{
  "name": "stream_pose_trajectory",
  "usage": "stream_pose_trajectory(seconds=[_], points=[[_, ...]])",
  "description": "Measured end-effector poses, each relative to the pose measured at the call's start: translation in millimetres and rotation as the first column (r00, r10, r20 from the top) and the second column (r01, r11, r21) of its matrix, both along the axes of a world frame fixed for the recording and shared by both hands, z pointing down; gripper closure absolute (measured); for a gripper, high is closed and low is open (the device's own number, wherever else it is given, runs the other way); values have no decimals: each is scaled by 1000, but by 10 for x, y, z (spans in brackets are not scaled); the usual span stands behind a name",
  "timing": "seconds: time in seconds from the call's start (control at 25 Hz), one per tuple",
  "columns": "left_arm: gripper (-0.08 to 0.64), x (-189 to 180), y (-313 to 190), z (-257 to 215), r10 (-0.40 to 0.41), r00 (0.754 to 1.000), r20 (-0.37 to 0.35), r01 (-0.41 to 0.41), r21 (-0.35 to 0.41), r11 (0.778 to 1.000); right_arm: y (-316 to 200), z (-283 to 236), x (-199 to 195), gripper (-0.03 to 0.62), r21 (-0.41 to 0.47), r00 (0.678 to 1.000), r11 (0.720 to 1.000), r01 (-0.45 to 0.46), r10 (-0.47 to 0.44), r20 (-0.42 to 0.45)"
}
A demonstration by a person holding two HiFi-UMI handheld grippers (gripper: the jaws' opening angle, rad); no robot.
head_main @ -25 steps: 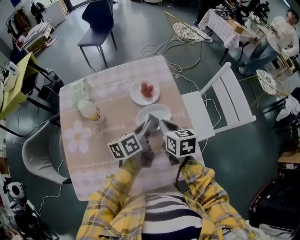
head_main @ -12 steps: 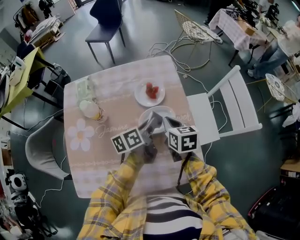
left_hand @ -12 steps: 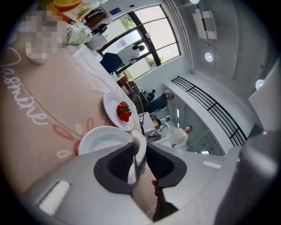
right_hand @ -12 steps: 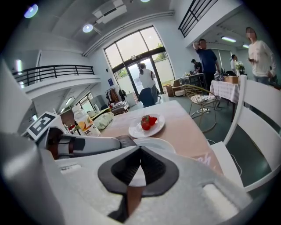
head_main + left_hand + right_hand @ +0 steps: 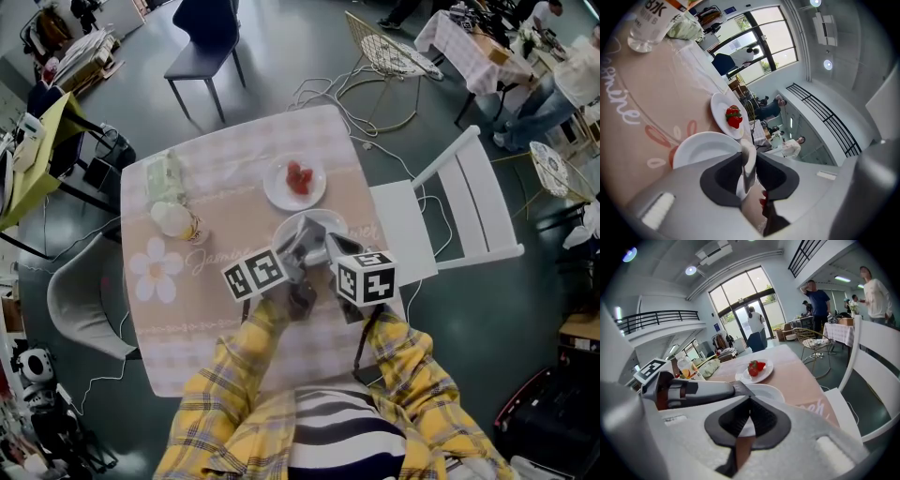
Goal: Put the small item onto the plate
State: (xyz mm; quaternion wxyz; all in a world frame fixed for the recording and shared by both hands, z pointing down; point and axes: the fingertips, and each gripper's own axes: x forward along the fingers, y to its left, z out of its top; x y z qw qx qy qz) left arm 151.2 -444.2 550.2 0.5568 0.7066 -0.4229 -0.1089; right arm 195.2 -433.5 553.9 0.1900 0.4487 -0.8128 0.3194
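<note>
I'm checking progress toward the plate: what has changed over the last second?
Both grippers edged slightly toward the empty plate, the left gripper more than the right gripper. Nothing was taken hold of or let go. The strawberry plate and the bottle stayed put.

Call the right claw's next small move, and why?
Probably advance the right claw toward the strawberries on the far plate: its jaws are shut on nothing, the near plate is empty, and the left claw seems pinched on that plate's rim.
</note>
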Motion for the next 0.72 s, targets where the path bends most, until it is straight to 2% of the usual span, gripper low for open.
stream_pose_trajectory(seconds=[0.24,0.4,0.6,0.68,0.72], points=[[474,-22,-26,26,-6,1000,27,6,-15,1000,1,37,-12,591,-6,1000,1000,6,-6,-7],[445,-29,-25,46,42,991,130,-40,-22,999,-4,38,-26,591,-6,1000,1000,9,-9,-6],[439,-49,-37,18,115,946,304,-123,9,992,-2,45,-72,591,-6,1000,1000,13,-13,-8],[434,-73,-35,13,130,920,371,-149,25,988,-4,43,-89,591,-3,1000,1000,15,-15,-16],[425,-93,-28,18,140,899,415,-167,30,985,-4,44,-93,591,-2,1000,1000,16,-16,-21]])
